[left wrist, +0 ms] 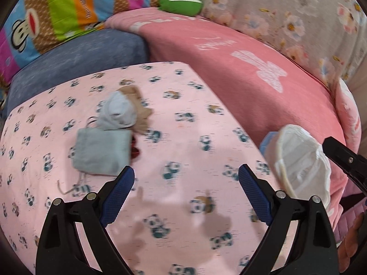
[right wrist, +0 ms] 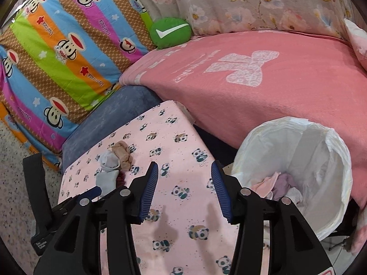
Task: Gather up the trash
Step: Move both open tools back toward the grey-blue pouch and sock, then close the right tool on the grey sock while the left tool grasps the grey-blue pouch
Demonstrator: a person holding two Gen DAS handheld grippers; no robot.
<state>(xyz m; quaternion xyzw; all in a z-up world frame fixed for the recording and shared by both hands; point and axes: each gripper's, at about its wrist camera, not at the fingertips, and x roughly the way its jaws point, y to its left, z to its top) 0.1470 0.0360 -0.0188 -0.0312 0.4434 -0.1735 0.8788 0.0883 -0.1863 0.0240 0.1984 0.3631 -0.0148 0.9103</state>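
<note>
Fingers of the left gripper [left wrist: 186,178] stand wide apart with nothing between their blue pads, angled down over the panda-print worktop [left wrist: 183,206]. Fingers of the right gripper [right wrist: 184,176] are likewise parted and empty, tilted down at the same worktop [right wrist: 183,206], their shadows falling on the cloth below. Beyond the left gripper lies the trash: a pale grey pouch [left wrist: 102,153] lying flat, a crumpled light-blue piece [left wrist: 118,114] touching its far edge, and a tan wad [left wrist: 137,105] just behind that. Together they form a short row whose long axis runs away from the left gripper; a dark red scrap [left wrist: 134,147] shows at the pouch's right side. At the worktop's right edge stands the white-lined bin [right wrist: 321,142], mouth upward, with pink and white scraps [right wrist: 277,183] at its bottom. Behind it lies a pink blanket [right wrist: 275,80].
</note>
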